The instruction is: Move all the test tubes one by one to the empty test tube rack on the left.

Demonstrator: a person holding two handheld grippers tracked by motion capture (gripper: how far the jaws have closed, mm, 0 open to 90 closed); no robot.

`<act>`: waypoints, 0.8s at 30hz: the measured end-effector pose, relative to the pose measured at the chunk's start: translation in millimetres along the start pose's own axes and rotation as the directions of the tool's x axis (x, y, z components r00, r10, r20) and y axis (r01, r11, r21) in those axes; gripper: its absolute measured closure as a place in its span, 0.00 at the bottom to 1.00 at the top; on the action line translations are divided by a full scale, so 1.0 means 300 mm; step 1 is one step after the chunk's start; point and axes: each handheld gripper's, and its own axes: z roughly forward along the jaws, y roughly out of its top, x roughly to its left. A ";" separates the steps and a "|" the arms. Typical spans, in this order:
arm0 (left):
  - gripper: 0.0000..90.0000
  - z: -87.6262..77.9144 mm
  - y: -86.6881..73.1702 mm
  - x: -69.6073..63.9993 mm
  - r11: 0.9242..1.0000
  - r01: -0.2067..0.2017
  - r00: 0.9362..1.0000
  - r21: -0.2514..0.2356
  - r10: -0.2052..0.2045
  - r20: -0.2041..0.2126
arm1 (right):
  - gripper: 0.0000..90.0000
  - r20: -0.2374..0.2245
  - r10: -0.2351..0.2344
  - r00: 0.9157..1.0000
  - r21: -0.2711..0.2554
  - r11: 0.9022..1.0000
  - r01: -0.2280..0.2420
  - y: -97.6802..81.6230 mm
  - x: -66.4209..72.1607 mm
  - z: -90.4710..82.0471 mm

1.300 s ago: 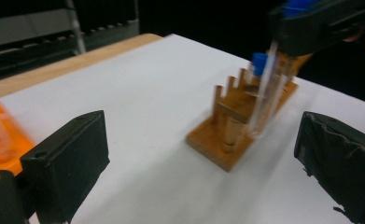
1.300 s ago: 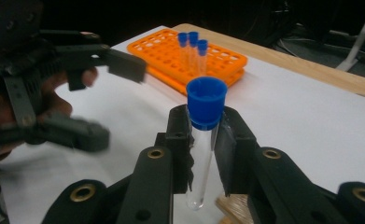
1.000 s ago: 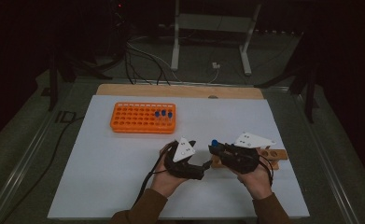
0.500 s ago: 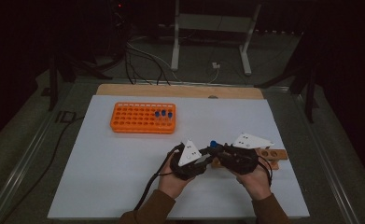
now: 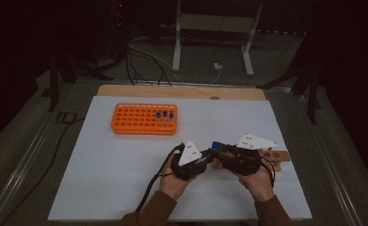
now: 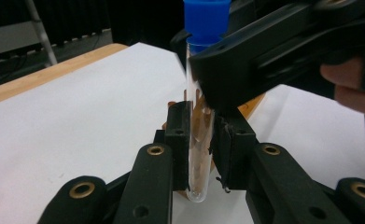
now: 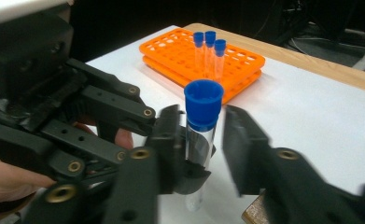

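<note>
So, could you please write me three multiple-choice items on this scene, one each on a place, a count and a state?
1. Where does the orange tube rack stand?
A. far left of the white table
B. beside the wooden block
C. on the floor

2. How many blue-capped tubes stand in the rack?
A. one
B. three
C. six

3. What is the left gripper doing?
A. hanging open
B. clamping a test tube
C. holding the rack

Key: 1 A, high view; 2 B, three caps; 3 B, pads press the glass.
</note>
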 end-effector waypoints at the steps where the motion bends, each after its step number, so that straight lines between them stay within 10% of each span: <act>1: 0.86 0.000 0.000 0.002 1.000 0.002 1.000 0.001 -0.002 -0.002 | 0.62 0.000 0.003 1.000 -0.010 1.000 -0.003 0.001 -0.003 -0.004; 13: 0.86 -0.030 0.003 0.055 1.000 0.028 0.998 0.002 -0.027 -0.056 | 0.06 0.084 0.068 0.994 -0.076 0.995 -0.062 0.002 -0.055 -0.049; 24: 0.86 -0.065 -0.008 0.106 0.998 0.056 0.994 -0.005 -0.056 -0.092 | 0.00 0.133 0.060 0.989 -0.063 0.997 -0.052 -0.026 -0.105 -0.066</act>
